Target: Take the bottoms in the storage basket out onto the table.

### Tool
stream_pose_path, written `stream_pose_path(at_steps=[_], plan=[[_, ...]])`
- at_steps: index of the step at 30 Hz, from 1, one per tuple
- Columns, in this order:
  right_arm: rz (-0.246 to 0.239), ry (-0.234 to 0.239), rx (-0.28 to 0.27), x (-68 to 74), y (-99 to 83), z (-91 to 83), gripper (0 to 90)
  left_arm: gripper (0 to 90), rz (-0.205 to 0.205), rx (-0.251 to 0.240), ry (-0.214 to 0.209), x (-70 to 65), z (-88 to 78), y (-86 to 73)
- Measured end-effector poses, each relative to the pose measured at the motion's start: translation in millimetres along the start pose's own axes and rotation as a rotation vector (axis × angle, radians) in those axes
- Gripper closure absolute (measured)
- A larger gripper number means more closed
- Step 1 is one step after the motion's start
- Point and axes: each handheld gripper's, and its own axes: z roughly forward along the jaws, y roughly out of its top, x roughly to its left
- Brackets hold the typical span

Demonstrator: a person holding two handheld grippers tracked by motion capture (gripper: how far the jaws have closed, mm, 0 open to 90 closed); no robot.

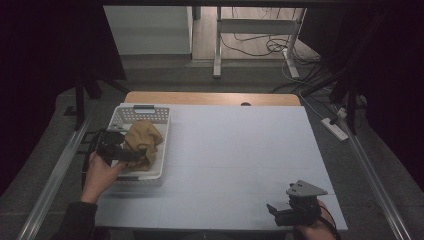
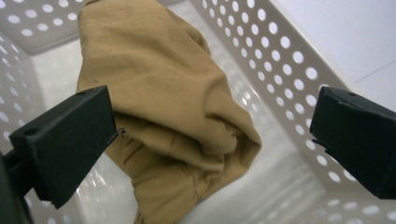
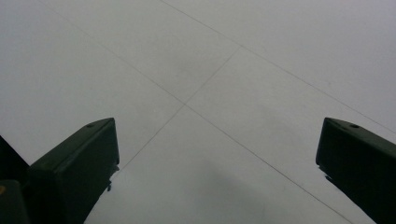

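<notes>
The left gripper hung over the cloth in the basket — jaws spread. The right gripper sat near the surface's near-right corner — jaws spread too.

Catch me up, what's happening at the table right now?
A person works two handheld grippers. The left gripper hangs open over the tan cloth, which lies bunched in the white perforated basket at the table's left. The right gripper sits open above the bare white tabletop, holding nothing.
</notes>
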Motion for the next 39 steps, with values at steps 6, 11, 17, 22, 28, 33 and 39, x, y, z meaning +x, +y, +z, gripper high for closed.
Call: stream_pose_path(at_steps=[6, 11, 17, 22, 28, 33, 39], plan=[[-0.001, 0.003, 0.0, 0.1, 0.0, 0.2, 0.0, 0.0, -0.008, 0.025, 0.019, 5.5, 12.9, 11.6], [-0.003, 0.005, 0.0, 0.1, -0.1, 0.2, 0.0, 0.0, -0.011, 0.052, 0.038, 8.7, 20.6, 17.2], [-0.007, 0.008, 0.002, 0.5, 0.0, 0.8, 0.0, 0.0, -0.05, 0.08, 0.053, 20.8, 31.6, 22.1], [-0.007, 0.009, 0.005, 0.5, 0.1, 0.9, 0.0, 0.0, -0.074, 0.11, 0.05, 28.9, 40.8, 22.7], [-0.015, 0.009, 0.012, 1.3, 0.3, 1.6, 0.3, 0.0, -0.107, 0.164, 0.014, 36.1, 55.9, 23.3], [-0.02, 0.008, 0.015, 1.5, 0.3, 1.5, 0.3, 0.0, -0.108, 0.208, 0.005, 36.7, 65.1, 23.7], [-0.024, 0.011, 0.016, 1.6, 0.4, 2.0, 0.3, 0.0, -0.103, 0.257, 0.015, 36.1, 76.0, 23.3]])
